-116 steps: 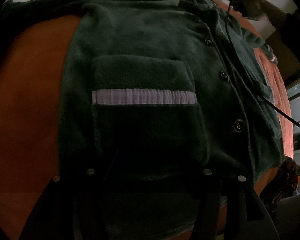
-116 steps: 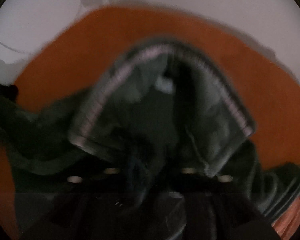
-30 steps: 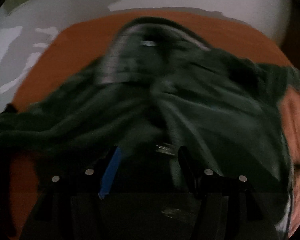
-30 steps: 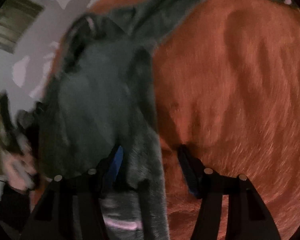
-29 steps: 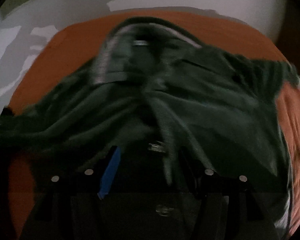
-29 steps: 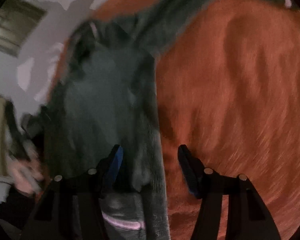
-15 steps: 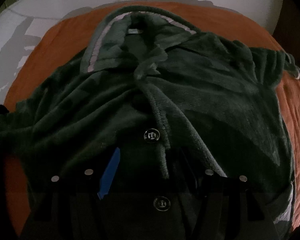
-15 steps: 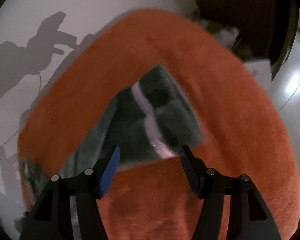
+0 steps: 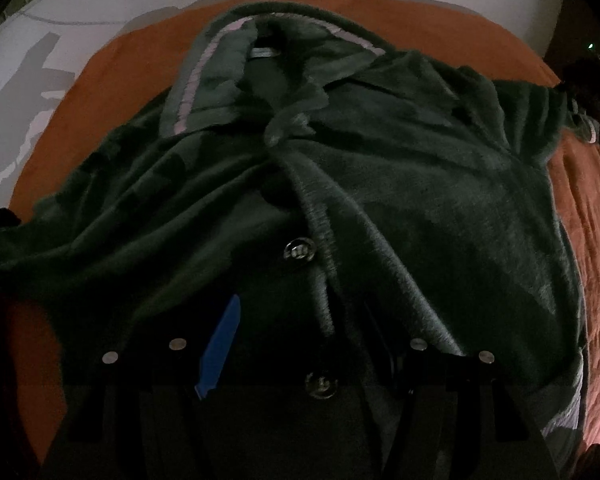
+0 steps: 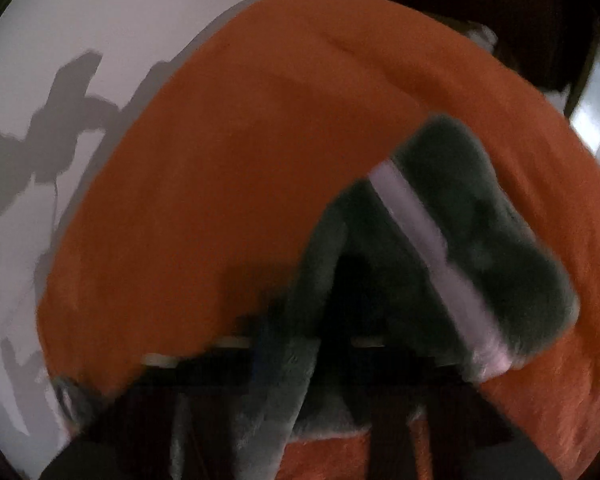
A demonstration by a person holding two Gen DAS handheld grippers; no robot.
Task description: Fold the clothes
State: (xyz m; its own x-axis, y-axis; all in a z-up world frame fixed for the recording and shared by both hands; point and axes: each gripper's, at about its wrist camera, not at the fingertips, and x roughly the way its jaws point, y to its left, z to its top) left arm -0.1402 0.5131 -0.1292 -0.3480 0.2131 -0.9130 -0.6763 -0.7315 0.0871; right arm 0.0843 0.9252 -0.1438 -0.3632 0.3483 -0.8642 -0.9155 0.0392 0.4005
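Our right gripper [image 10: 320, 344], low in its frame, is clamped shut on the sleeve [image 10: 440, 248]; our left gripper [image 9: 300, 344] hovers half-open, empty, over the jacket [image 9: 340, 184] mid-frame. We should carry the sleeve flat across.

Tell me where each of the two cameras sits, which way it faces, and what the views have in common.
Left wrist: rides the left gripper, looking steeply down at the green pyjama top's collar and buttons; its spread fingers show at the bottom.
Right wrist: rides the right gripper, looking down at the top's sleeve cuff; its dark fingers, pinching the sleeve, show blurred.
Shared: the same green top on the orange blanket, white wall behind.
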